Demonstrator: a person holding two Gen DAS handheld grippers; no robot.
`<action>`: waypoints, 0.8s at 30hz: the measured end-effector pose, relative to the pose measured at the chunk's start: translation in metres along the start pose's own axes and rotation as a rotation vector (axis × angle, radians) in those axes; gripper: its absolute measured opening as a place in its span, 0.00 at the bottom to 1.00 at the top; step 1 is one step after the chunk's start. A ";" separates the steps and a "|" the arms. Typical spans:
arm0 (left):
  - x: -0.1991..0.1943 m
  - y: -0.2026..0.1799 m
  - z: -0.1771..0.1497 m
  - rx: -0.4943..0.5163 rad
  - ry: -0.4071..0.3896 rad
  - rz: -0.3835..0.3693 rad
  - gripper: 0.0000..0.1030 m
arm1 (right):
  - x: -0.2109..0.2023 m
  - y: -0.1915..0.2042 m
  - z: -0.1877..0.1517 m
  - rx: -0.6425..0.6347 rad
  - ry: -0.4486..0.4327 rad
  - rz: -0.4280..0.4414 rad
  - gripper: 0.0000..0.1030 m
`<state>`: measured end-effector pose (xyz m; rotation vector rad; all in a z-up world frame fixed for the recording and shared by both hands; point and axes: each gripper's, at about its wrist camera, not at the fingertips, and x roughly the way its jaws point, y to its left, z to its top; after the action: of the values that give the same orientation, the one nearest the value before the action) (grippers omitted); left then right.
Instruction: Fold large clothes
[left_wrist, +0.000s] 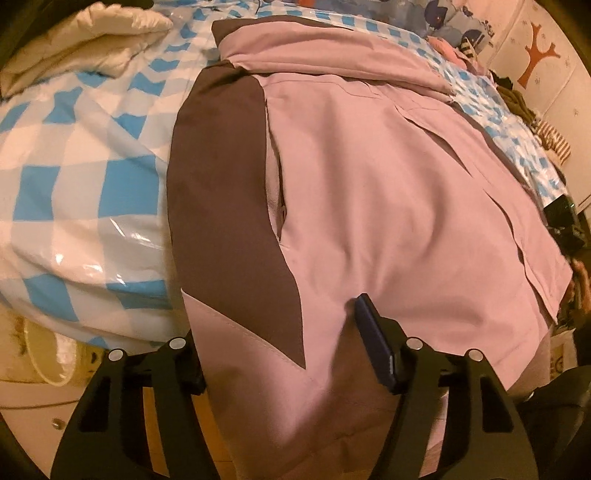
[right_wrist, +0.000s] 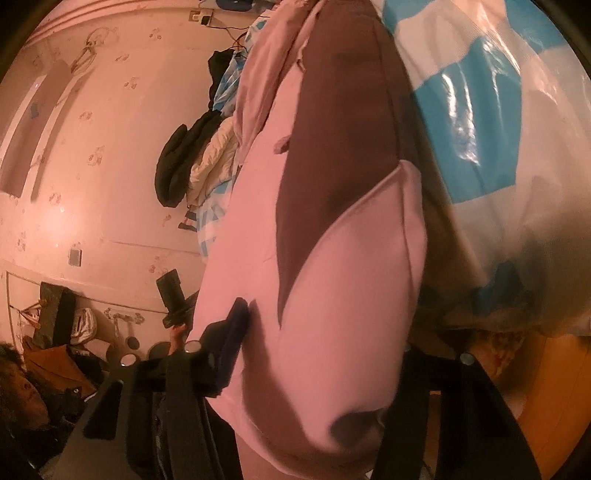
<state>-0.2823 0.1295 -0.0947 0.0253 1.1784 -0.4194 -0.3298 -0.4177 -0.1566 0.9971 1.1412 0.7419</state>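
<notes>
Nearest in the left wrist view, the left gripper (left_wrist: 280, 354) has its black skeletal arms set partly apart with the hem of a pink jacket (left_wrist: 369, 177) bunched between them. The blue pad on the right finger (left_wrist: 373, 343) presses a dent into the smooth, matte cloth; the other finger is hidden under the fabric, so the jaws look clamped on the jacket's lower edge.

The right gripper (right_wrist: 325, 332) likewise stands partly apart, its dark blue pad (right_wrist: 236, 325) dug into a puffy fold of the jacket (right_wrist: 332, 280), the opposite finger buried behind the cloth.

The jacket is soft woven fabric, pale pink with curved dark brown panels (left_wrist: 221, 177), and lies flat along a bed. Under it spreads a blue-and-white checked bedcover (left_wrist: 74, 177) sheathed in glossy clear plastic. Farther back lies a rumpled white quilt (left_wrist: 92, 48).
</notes>
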 end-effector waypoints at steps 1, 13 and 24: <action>0.004 0.005 -0.002 -0.013 -0.001 -0.018 0.57 | 0.002 -0.003 0.000 0.014 0.005 0.014 0.71; 0.027 0.051 -0.016 -0.287 0.029 -0.268 0.45 | 0.006 -0.009 -0.001 0.041 -0.017 0.025 0.37; -0.055 0.040 -0.003 -0.318 -0.090 -0.348 0.11 | -0.033 0.067 -0.011 -0.126 -0.155 0.134 0.25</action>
<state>-0.2892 0.1841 -0.0549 -0.4756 1.1510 -0.5277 -0.3488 -0.4178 -0.0834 1.0133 0.8896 0.8184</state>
